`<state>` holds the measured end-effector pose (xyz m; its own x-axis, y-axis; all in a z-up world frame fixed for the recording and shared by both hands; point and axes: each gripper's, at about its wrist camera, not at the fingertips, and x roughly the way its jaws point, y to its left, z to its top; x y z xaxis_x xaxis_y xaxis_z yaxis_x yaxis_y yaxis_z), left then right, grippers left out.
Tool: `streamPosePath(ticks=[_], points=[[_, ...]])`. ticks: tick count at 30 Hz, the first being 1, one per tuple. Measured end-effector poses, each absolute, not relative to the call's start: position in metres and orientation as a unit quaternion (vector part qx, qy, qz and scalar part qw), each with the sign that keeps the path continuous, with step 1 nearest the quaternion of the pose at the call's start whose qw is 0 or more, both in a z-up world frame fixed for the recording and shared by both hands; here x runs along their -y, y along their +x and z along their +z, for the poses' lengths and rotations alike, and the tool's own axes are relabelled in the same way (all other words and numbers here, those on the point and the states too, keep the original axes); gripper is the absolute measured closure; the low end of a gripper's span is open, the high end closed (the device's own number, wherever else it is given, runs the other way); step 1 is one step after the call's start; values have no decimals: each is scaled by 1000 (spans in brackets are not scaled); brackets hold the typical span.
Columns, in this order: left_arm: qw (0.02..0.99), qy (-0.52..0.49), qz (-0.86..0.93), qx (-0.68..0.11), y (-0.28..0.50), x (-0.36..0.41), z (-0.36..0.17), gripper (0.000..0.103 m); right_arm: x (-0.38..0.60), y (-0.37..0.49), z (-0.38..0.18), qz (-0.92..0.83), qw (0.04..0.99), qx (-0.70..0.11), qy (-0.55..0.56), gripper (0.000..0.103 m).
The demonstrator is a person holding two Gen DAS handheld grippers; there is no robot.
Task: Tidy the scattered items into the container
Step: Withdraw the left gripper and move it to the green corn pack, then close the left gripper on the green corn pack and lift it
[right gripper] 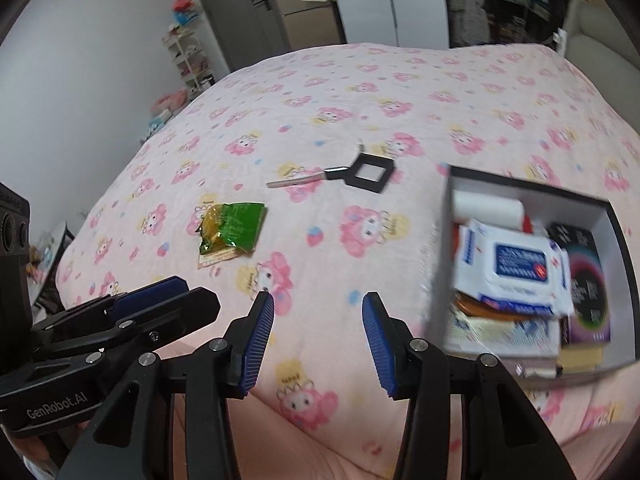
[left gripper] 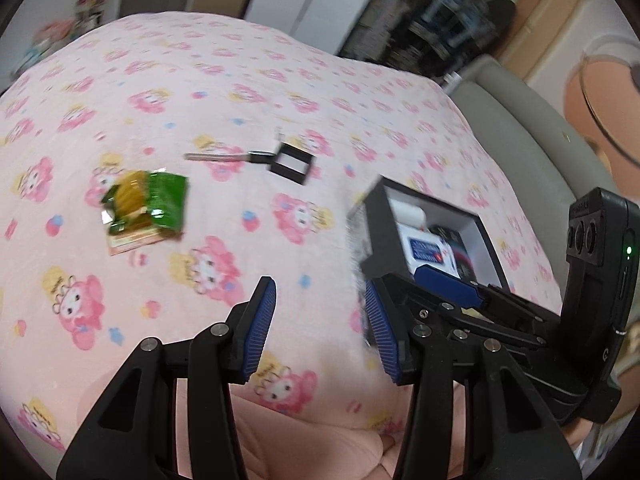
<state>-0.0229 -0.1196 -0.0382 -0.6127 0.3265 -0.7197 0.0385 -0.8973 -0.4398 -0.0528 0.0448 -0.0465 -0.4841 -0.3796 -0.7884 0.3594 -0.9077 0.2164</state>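
A black box [right gripper: 624, 240] with a white inside lies on the bed at the right; it holds a white and blue wipes pack [right gripper: 516, 268], a white tube and other items. It also shows in the left wrist view [left gripper: 376, 224]. A green snack packet [right gripper: 232, 232] [left gripper: 148, 204] lies on the bedspread. Scissors with a square black handle [right gripper: 360, 174] [left gripper: 280, 160] lie farther back. My left gripper [left gripper: 320, 324] is open and empty above the bedspread, left of the box. My right gripper [right gripper: 318, 340] is open and empty, close to the box's left wall.
The pink cartoon-print bedspread [right gripper: 360, 92] covers the whole bed. A grey sofa [left gripper: 520, 120] stands beyond the bed's right side. Shelves, a fridge and cupboards line the far wall. The other gripper's body [right gripper: 100, 328] sits at the lower left of the right wrist view.
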Motion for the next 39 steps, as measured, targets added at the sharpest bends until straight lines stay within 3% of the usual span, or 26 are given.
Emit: streamPosePath(ticks=[31,35,39], points=[[-13,-471,812,344,-111,293,-158,56,125,-164,-144,-799,255,-52,543,60],[-17,-468,801,374,-123,314,-175,46,130,-178,-161,-792,249,-48,555,60],[-20,-464,791,398,-135,333,-190,44,134,-190,-171,-787,250,-34,563,60]])
